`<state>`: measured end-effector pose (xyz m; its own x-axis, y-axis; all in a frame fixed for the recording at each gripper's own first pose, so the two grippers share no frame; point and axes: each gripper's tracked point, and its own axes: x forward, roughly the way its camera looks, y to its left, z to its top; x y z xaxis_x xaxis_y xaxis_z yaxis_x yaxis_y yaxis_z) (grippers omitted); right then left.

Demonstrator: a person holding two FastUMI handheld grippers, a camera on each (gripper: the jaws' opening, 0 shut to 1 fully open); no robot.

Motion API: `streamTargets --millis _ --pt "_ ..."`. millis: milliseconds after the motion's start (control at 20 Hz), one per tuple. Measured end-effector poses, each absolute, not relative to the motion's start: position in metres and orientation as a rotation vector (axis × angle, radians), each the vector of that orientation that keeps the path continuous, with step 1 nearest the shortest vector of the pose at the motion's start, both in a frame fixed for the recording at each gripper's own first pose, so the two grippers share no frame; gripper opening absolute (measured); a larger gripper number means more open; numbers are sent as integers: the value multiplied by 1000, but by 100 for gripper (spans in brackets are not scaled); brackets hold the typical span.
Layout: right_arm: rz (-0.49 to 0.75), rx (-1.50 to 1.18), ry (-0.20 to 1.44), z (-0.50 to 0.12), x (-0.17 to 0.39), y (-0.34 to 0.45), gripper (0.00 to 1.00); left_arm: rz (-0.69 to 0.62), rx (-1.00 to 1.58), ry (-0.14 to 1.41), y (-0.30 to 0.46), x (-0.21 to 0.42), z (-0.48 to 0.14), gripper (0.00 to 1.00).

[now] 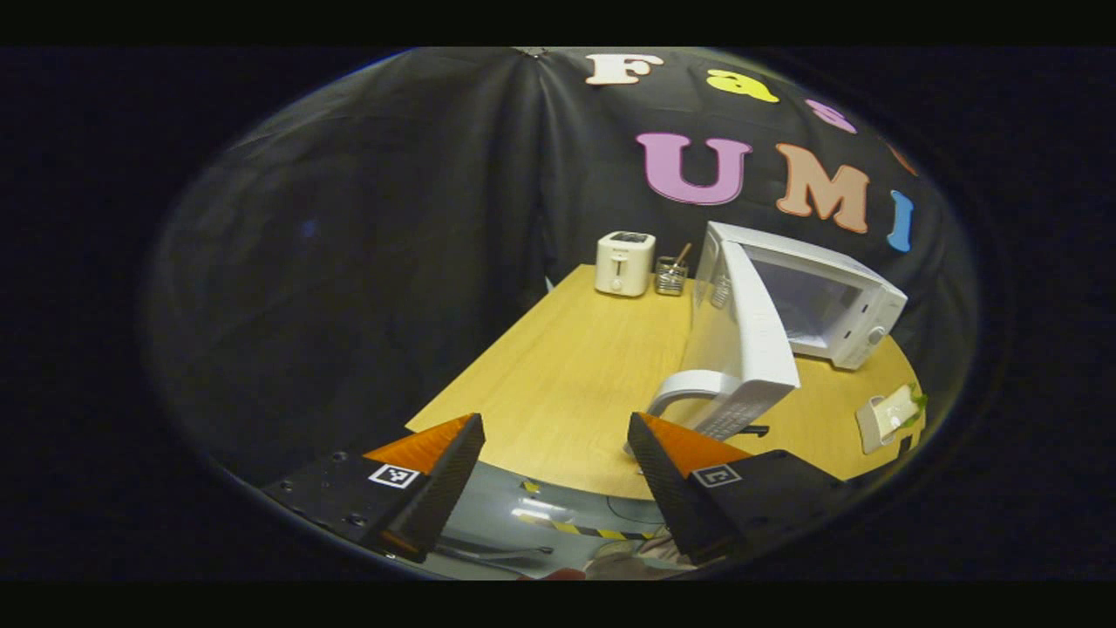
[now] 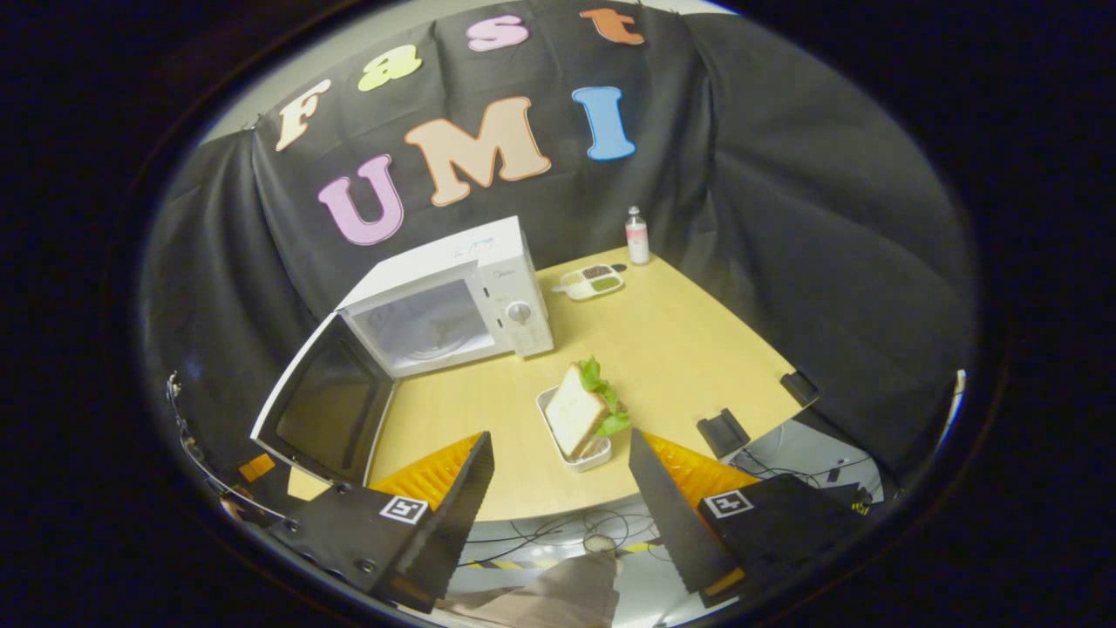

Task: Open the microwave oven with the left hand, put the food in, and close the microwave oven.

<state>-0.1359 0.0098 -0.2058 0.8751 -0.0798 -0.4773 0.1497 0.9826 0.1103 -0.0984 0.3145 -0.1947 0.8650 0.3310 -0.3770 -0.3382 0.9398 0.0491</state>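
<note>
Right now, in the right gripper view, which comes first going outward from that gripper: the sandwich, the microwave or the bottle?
1. Sandwich: just ahead of the right gripper, in its tray on the table's near edge.
2. Microwave: farther back, to the left, door open.
3. Bottle: farthest, at the table's back edge by the wall.

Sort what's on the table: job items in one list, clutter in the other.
Job: microwave, its door swung open; sandwich in its white tray; left tool and right tool, both open.

Clutter: toaster, glass jar, bottle, compartment dish.
</note>
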Motion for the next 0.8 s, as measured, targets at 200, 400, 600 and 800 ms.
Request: streamTargets --millis 200,400,600,800 --pt "-70 179 627 -228 -98 -10 92 461 -30 333 318 -113 -166 95" --pt "-26 222 814 -259 -67 -26 99 537 -34 252 310 -118 -133 95" --pt "24 219 986 -293 -45 -39 99 558 -92 192 285 -111 -106 95" --pt "103 275 1062 -314 -20 -34 98 571 -142 131 265 -103 -87 96"
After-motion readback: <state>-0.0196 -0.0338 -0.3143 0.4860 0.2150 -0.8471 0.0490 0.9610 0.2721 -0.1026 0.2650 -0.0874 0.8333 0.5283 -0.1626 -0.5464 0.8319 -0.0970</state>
